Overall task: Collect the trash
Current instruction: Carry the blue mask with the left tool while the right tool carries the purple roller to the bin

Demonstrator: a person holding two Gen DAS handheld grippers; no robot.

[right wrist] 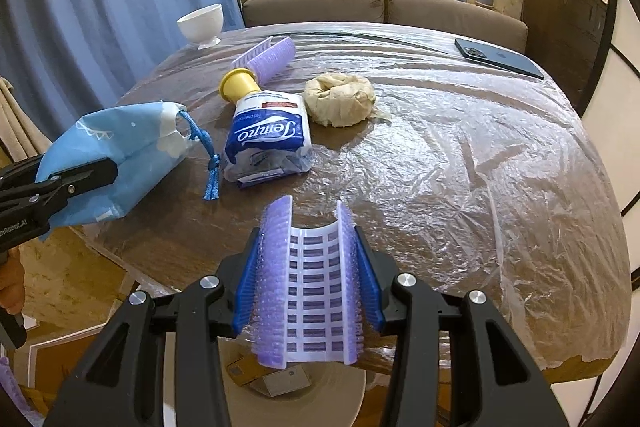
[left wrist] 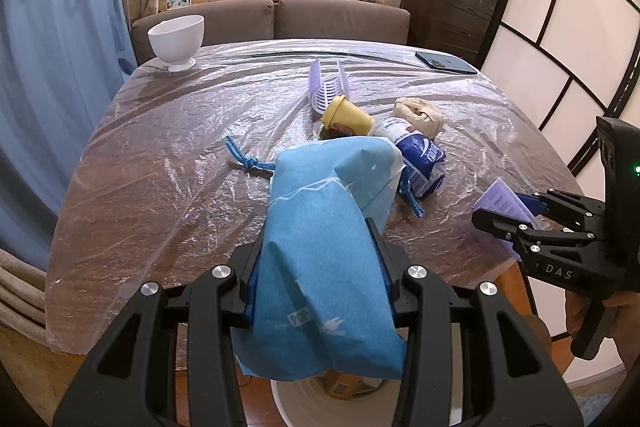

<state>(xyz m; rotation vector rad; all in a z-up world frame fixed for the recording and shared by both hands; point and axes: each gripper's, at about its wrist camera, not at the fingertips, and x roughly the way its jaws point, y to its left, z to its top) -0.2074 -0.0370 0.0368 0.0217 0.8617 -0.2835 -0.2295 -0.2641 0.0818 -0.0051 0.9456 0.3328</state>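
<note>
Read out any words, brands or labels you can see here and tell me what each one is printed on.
"Tempo": tissue pack, big white script, seen upside down.
"POP": blue drawstring bag, small white tag, held in the left tool.
"DAS": black body of the right tool, seen from the left wrist.
"...nRobot.AI": body of the left tool, cut off at the right wrist picture's edge.
Tissue pack's small print and red label: too small to read.
</note>
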